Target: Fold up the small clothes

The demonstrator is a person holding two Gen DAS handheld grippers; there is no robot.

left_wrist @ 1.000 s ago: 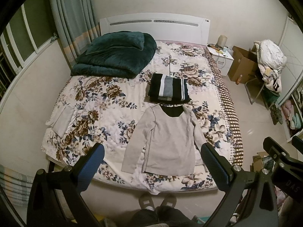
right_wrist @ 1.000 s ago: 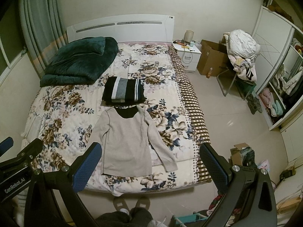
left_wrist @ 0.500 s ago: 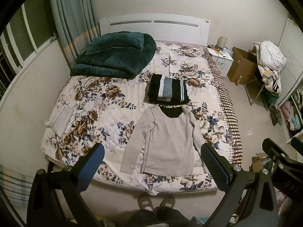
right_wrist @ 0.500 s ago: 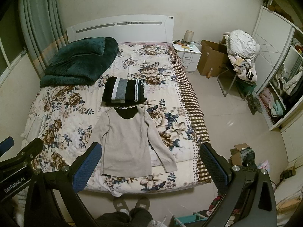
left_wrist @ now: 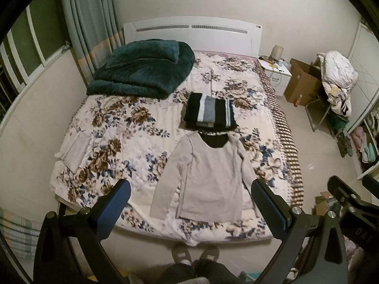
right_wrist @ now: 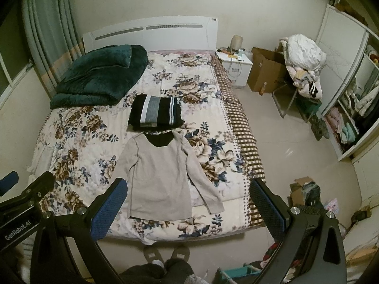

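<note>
1. The left gripper [left_wrist: 190, 200] is held spread and empty above the bed's [left_wrist: 113, 142] foot edge.
2. The grey long-sleeved top [left_wrist: 208, 177] is laid flat near that edge; it is judged light and limp, best pinched at a sleeve cuff or hem corner.
3. Its right sleeve is partly hidden by a finger in the left view; its dark collar lining is hard to make out.
4. The right gripper [right_wrist: 188, 198] is likewise spread, empty.

My left gripper's right finger [left_wrist: 267, 207] covers the shirt's [left_wrist: 208, 177] right cuff. My slippers [right_wrist: 165, 255] are half hidden by my knees. The wardrobe [right_wrist: 350, 118] runs off frame, and items on the nightstand [right_wrist: 234, 59] are too small to identify.
</note>
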